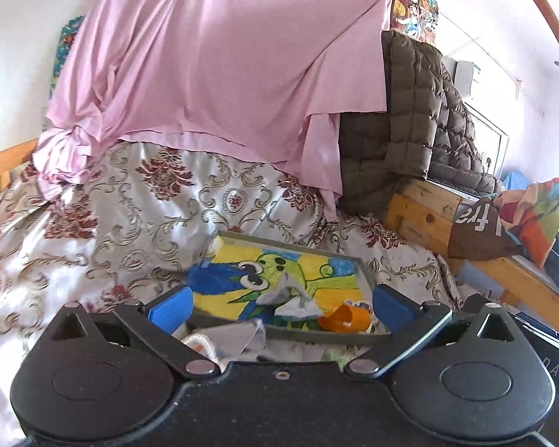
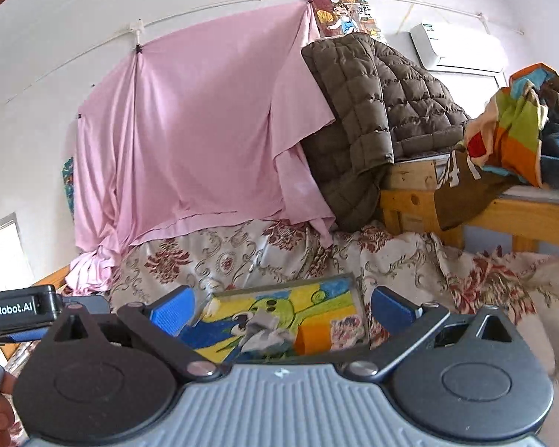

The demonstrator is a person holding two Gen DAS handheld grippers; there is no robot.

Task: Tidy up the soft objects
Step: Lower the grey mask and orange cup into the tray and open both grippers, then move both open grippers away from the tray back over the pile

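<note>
In the left wrist view, the left claw (image 1: 281, 307) is standing wide, its two blue fingers (image 1: 171, 311) spread apart with nothing between them, hovering over a bed covered by a floral bedspread (image 1: 130, 201). A shallow grey-rimmed tray (image 1: 318, 336) with a cartoon picture in yellow, blue and green is lying on the bedspread, framed between the fingers. Inside it, a crumpled grey sock (image 1: 290, 300) is sitting near the middle, and an orange cloth piece (image 1: 344, 318) is lying just beside it toward the right front corner, next to a small patterned fabric at the tray's edge. More grey and pale soft items (image 1: 227, 339) are lying outside the tray's near rim, partly hidden by the claw body. A pink sheet (image 1: 212, 59) is hanging behind the bed, a brown quilted jacket (image 1: 417, 111) is draping over a wooden frame (image 1: 421, 219), and multicoloured clothes (image 1: 529, 216) are piling up at the right.

In the right wrist view, the right claw (image 2: 281, 309) is likewise gaping wide and holding nothing, above the same tray (image 2: 357, 290). The grey sock (image 2: 262, 333) is resting in the tray's centre, with the orange cloth piece (image 2: 311, 339) touching or just beside it, and a pink patterned fabric (image 2: 346, 329) lying beside that. The left gripper body (image 2: 18, 311) is showing at the left edge. The pink sheet (image 2: 190, 123) and quilted jacket (image 2: 372, 111) are hanging behind, below an air conditioner (image 2: 458, 46).
</note>
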